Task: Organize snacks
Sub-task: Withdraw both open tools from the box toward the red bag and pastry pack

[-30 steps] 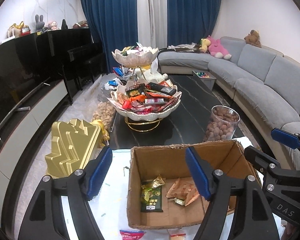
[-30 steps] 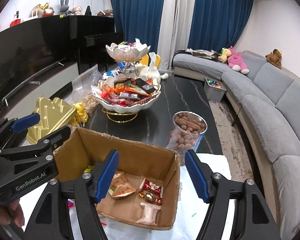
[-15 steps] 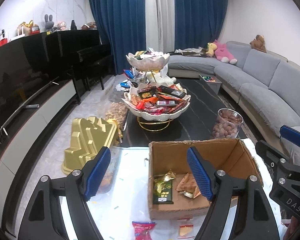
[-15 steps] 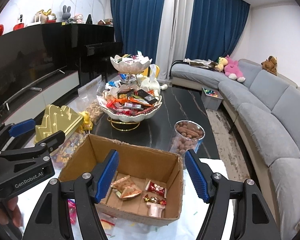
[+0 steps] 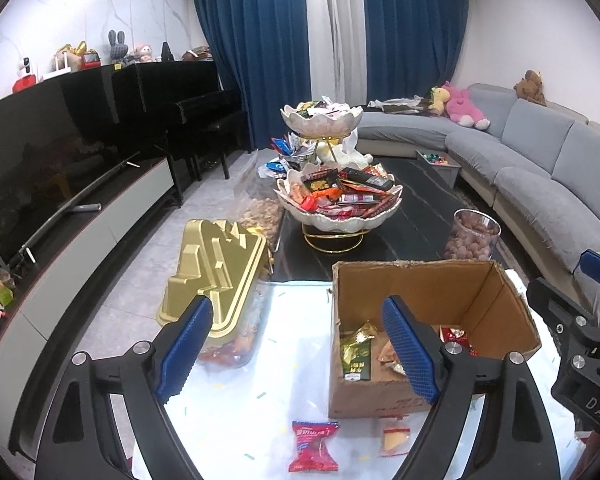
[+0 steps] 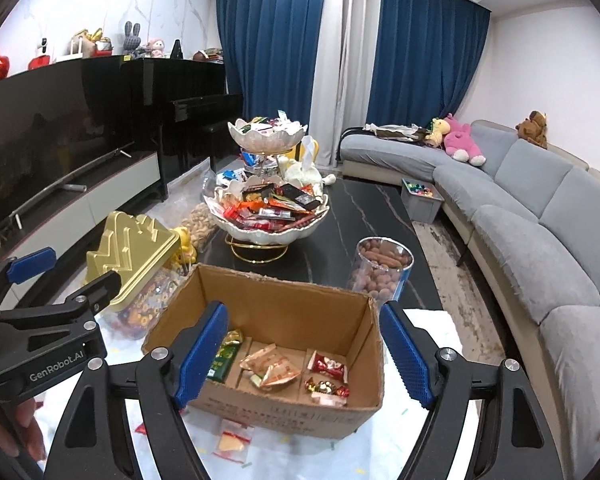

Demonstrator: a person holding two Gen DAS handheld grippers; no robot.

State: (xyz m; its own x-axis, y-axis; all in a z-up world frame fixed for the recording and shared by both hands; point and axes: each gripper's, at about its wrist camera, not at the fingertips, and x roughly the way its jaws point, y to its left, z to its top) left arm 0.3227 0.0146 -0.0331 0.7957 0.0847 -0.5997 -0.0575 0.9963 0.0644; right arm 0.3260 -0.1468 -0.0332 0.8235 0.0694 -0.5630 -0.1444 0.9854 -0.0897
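Both of your grippers are empty and spread wide: the left gripper (image 5: 296, 350) has its blue-padded fingers parted over the pale, glossy tabletop (image 5: 260, 392), and the right gripper (image 6: 304, 354) has its own straddling the open brown cardboard box (image 6: 284, 308) without touching it. Over the last second you have drawn both grippers back and up. The box has shrunk in both views, and loose snacks that were cut off at the bottom edge of the left view now show in full.

Nearest you, on the tabletop just in front of the box, lie the red crinkled snack packet (image 5: 314, 446) and the small clear bag with a yellow piece inside (image 5: 394, 438). My reading is that you have stepped back to pick the next item, and these two are the obvious candidates, with the red packet sitting almost between your left fingers.

Inside the box, the dividers already hold a green-and-gold sachet (image 6: 224, 356), orange wrappers (image 6: 274, 366) and small red sweets (image 6: 328, 364), so the sorting is partly done.

Beyond, a gold moulded lid (image 5: 216, 268) covers a clear tub at the left. Farther back stand a clear jar of brown nuts (image 6: 382, 268) and the white two-tier scalloped bowl stand piled with snacks (image 5: 340, 204).
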